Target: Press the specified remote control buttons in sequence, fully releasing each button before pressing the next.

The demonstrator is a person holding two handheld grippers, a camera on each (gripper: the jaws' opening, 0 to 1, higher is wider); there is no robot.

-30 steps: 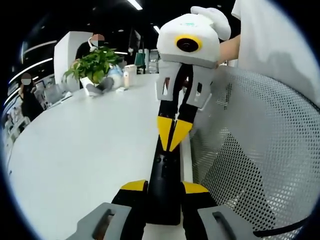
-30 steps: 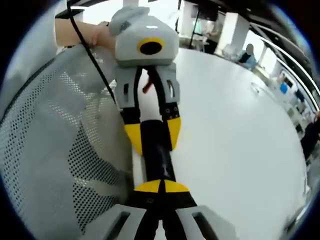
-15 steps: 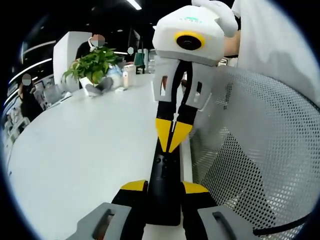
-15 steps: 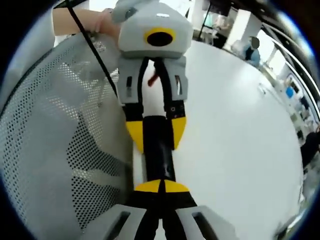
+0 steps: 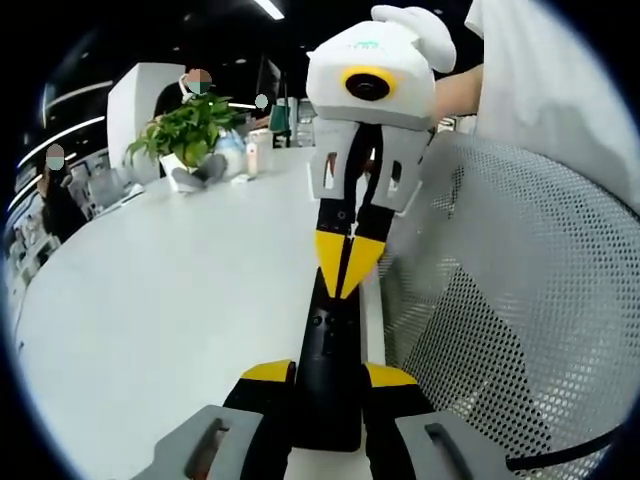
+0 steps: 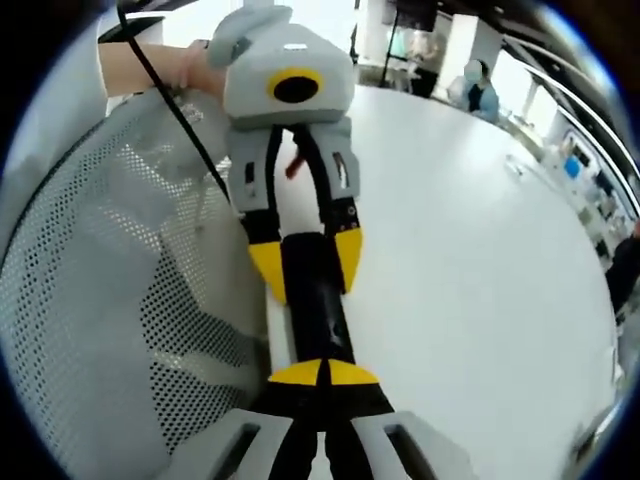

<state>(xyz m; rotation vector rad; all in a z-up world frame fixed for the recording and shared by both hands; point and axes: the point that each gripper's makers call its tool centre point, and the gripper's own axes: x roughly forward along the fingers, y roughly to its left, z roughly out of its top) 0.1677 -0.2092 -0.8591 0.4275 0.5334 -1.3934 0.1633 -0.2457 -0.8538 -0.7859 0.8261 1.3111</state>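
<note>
A slim black remote (image 5: pixel 328 340) lies lengthwise along the white table's edge. My left gripper (image 5: pixel 328 374) is shut on its near end, with a yellow fingertip (image 5: pixel 268 372) on each side. My right gripper (image 5: pixel 345 266) comes down from above, shut, its yellow tips pressed together in a point on the remote's upper face. In the right gripper view, my right gripper (image 6: pixel 322 373) shows its joined tips resting on the remote (image 6: pixel 316 305). Farther along there, my left gripper (image 6: pixel 305 264) clamps the remote's sides. Whether a button is pushed in is hidden under the tips.
A grey mesh chair back (image 5: pixel 510 300) stands close beside the remote. The white table (image 5: pixel 170 290) spreads away on the other side. A potted plant (image 5: pixel 188 132) and a cup (image 5: pixel 259 152) stand at its far end. A person's hand (image 6: pixel 190 70) holds the left gripper.
My right gripper rocked slightly over the remote, its shut tips staying at about the same spot. My left gripper kept its hold, and the remote did not shift.
</note>
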